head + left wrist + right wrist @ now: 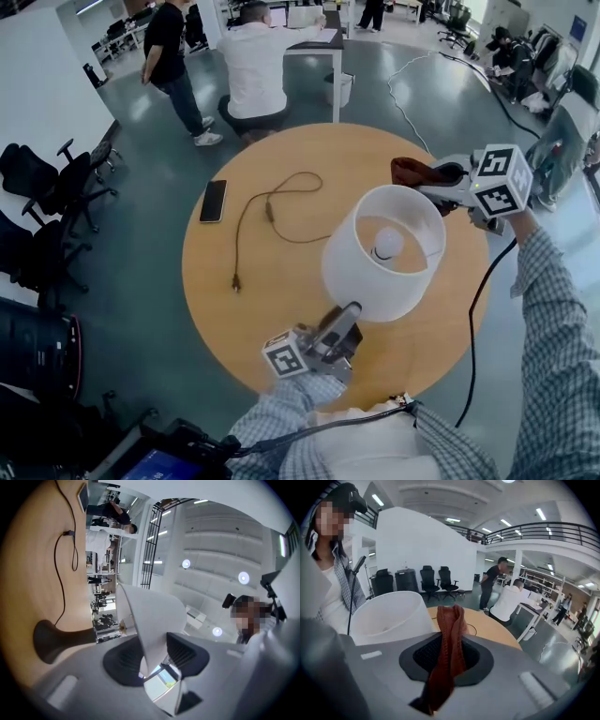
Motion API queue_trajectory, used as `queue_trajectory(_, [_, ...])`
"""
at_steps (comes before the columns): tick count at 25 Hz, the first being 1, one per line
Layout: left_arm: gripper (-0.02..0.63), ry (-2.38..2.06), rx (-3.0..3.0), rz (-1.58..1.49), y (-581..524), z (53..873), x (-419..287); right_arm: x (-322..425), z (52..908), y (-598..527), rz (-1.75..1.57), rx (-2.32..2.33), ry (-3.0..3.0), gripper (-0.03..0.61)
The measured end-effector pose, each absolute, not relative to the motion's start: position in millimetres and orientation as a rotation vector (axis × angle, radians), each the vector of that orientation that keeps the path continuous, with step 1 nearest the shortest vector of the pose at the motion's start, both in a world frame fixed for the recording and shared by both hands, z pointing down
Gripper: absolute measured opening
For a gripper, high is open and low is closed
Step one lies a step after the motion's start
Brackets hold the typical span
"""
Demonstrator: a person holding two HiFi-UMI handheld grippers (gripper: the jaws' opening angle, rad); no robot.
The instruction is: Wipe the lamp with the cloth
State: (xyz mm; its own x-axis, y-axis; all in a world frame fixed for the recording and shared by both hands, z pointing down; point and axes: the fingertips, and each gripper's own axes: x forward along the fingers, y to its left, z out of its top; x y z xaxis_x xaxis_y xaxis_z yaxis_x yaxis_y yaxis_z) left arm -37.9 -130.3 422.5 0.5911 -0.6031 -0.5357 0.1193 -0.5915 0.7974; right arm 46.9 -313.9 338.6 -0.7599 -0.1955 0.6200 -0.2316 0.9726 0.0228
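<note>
A table lamp with a white shade [384, 253] stands on the round wooden table [253, 291]; its bulb [387, 243] shows inside from above. My left gripper [345, 321] is shut on the shade's near lower rim, the shade's wall [152, 620] pinched between its pads. The lamp's dark base [49, 640] and stem show at the left of the left gripper view. My right gripper [448, 178] is shut on a rust-red cloth [417, 172], just beyond the shade's far right rim. In the right gripper view the cloth [449, 653] hangs between the jaws, with the shade [389, 616] to the left.
The lamp's black cord [267, 211] with its plug [234, 281] trails across the table's left half, beside a black phone [213, 201]. Two people [258, 66] are at a desk beyond the table. Office chairs [47, 187] stand at the left. A cable [478, 309] hangs from my right gripper.
</note>
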Motion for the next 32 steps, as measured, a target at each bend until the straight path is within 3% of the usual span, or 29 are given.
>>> queue_trajectory(19, [0.15, -0.424, 1.954, -1.061, -140, 428, -32, -113, 347, -255, -0.359, -0.586, -1.919, 0.06])
queue_trajectory(32, [0.152, -0.414, 1.924, -1.05, -146, 436, -39, -104, 349, -133, -1.06, -0.803, -1.641, 0.06])
